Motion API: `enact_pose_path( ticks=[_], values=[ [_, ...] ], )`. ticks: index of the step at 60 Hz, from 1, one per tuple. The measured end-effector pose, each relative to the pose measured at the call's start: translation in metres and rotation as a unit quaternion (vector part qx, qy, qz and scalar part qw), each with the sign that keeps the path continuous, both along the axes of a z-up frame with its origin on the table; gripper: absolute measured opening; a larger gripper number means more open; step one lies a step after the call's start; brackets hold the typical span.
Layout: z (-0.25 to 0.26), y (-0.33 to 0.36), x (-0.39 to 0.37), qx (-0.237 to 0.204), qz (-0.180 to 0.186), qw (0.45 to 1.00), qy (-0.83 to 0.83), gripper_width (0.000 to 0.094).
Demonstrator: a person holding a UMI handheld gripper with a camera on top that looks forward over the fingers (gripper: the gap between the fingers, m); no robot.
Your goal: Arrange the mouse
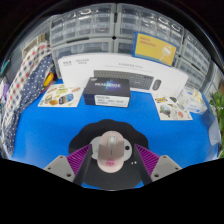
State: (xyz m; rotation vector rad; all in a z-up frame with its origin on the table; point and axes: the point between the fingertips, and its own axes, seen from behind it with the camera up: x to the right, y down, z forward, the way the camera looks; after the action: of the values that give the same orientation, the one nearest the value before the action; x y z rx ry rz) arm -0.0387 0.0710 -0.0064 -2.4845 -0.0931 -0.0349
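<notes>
Purple pads point(68, 160) on the gripper point(110, 165) are showing at either side of a pale mouse point(109, 148), which is sitting between the fingers on a round black pad point(112, 172) at the near edge of the blue table point(60, 125). Both fingers appear to be pressing on the mouse's sides, so the gripper is clenching it, though the contact is hard to confirm at the right side.

Going from left to right along the far part of the table: a patterned cloth point(30, 85) is hanging at the left edge. Just beside it a small box with yellowish contents point(58, 95) is lying flat. Next, near the middle, a dark box point(108, 89) is resting on the blue surface, well beyond the fingers. Behind it a wide white box printed with a keyboard point(120, 68) is standing along the back edge. Further right, another small packet point(172, 108) is lying near the right edge.

Behind everything, clear plastic drawers point(120, 25) are stacking up against the back wall.
</notes>
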Motion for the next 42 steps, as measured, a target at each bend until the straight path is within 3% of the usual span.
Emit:
enact_pose_path(
  ticks=[8, 28, 42],
  values=[
    [0.037, -0.014, -0.017, 0.025, 0.007, 1.000, 0.016, 0.0830],
    [0.140, -0.116, -0.050, 0.094, -0.024, 0.995, 0.019, 0.0837],
    [0.174, -0.186, -0.070, 0.123, -0.015, 0.992, 0.019, 0.0833]
  ],
)
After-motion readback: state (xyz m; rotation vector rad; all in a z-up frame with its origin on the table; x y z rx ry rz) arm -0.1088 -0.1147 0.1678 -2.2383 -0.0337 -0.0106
